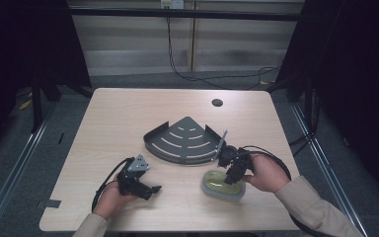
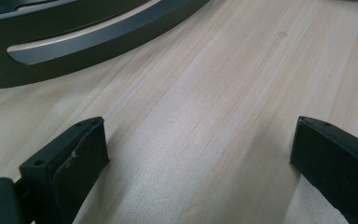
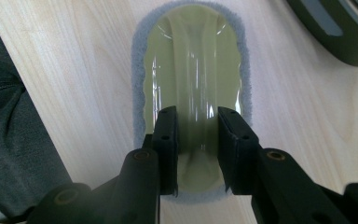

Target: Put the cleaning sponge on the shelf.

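Note:
An oval scrubbing pad (image 1: 222, 186) with a glossy yellow-green top and a grey fuzzy rim lies on the wooden table (image 1: 128, 113), near the front right. My right gripper (image 1: 232, 177) comes down on it from the right. In the right gripper view the pad (image 3: 191, 60) runs away from me, and my right gripper (image 3: 198, 140) is shut on its raised middle ridge. My left gripper (image 1: 150, 190) rests low at the front left, pointing right. Its jaws stand wide open over bare wood in the left gripper view (image 2: 198, 158).
A dark metal quarter-round corner shelf (image 1: 185, 140) with slots lies flat at the table's middle, just behind the pad and close to both grippers (image 2: 74, 42) (image 3: 335, 32). A round cable hole (image 1: 217, 102) sits at the back. A grey sleeve (image 3: 14, 140) lies beside the pad.

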`<state>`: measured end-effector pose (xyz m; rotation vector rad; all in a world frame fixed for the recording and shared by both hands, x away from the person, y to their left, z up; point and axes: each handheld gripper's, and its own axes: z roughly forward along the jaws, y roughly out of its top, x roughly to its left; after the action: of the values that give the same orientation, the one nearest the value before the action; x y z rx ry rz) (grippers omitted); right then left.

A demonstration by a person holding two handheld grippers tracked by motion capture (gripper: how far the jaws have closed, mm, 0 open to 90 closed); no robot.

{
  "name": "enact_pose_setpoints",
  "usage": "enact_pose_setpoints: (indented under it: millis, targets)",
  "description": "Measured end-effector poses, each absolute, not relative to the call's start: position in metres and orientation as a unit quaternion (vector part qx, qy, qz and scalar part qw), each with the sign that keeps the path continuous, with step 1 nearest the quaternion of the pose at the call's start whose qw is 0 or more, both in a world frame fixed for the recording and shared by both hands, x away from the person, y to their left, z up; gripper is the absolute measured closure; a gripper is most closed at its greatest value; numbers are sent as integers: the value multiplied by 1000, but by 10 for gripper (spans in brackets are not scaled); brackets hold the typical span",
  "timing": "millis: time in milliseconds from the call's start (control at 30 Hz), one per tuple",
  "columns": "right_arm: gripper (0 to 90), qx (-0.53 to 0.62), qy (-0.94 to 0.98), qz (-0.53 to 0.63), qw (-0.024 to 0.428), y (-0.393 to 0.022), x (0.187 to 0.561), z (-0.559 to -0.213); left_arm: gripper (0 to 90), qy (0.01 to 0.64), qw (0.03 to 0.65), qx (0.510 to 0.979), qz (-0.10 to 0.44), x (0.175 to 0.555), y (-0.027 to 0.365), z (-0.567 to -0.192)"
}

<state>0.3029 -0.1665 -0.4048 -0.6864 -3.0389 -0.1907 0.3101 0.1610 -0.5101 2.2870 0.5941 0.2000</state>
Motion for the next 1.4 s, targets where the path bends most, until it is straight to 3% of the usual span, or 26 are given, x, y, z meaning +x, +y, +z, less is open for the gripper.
enact_pose_setpoints:
  millis: [1400]
  targets:
    - [705,-253,-964,-78,9,-175,326,-355,34,229,378,894,79,311,161,-510]
